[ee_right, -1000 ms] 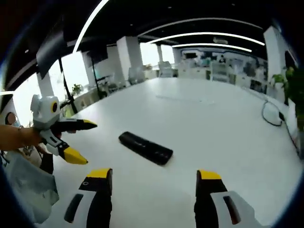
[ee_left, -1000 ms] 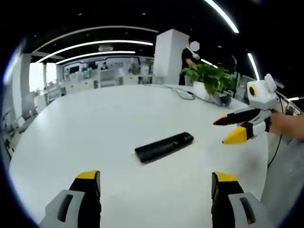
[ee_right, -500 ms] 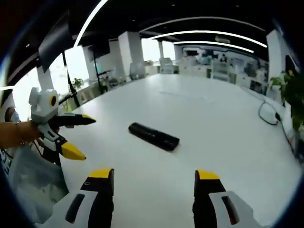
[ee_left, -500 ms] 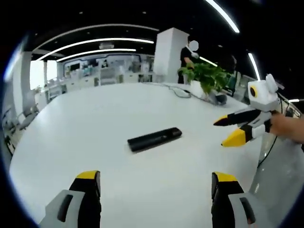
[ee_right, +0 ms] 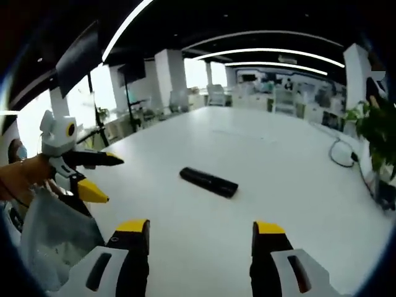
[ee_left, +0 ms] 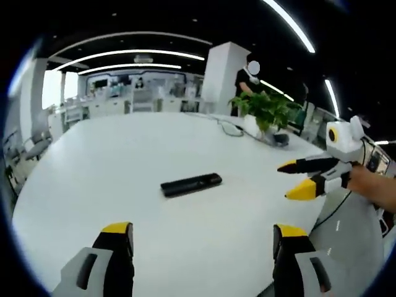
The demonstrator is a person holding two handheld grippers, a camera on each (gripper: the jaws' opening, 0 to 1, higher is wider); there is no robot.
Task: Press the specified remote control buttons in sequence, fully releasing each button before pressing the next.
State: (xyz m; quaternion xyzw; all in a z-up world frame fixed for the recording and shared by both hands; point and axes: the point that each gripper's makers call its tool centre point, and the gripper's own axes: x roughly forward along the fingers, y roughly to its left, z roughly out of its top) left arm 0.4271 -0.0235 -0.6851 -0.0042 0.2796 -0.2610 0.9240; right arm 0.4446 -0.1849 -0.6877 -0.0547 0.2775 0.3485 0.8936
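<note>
A black remote control (ee_left: 191,184) (ee_right: 208,182) lies flat on the white table (ee_left: 111,154) (ee_right: 266,148), well ahead of both grippers. My left gripper (ee_left: 202,238) stands open low in the left gripper view, with nothing between its yellow-tipped jaws. It also appears at the left of the right gripper view (ee_right: 99,176), held by a hand. My right gripper (ee_right: 201,235) is open and empty too. It comes into the left gripper view (ee_left: 297,178) from the right, jaws apart, off the table's edge.
A potted green plant (ee_left: 267,108) and a cable (ee_left: 232,127) sit at the table's far right side. A person (ee_left: 245,77) stands beside a white pillar behind it. A crumpled light bag (ee_right: 52,238) lies at the lower left of the right gripper view.
Both cameras have pulled back from the table, so the remote looks smaller and farther away. Both grippers stay open.
</note>
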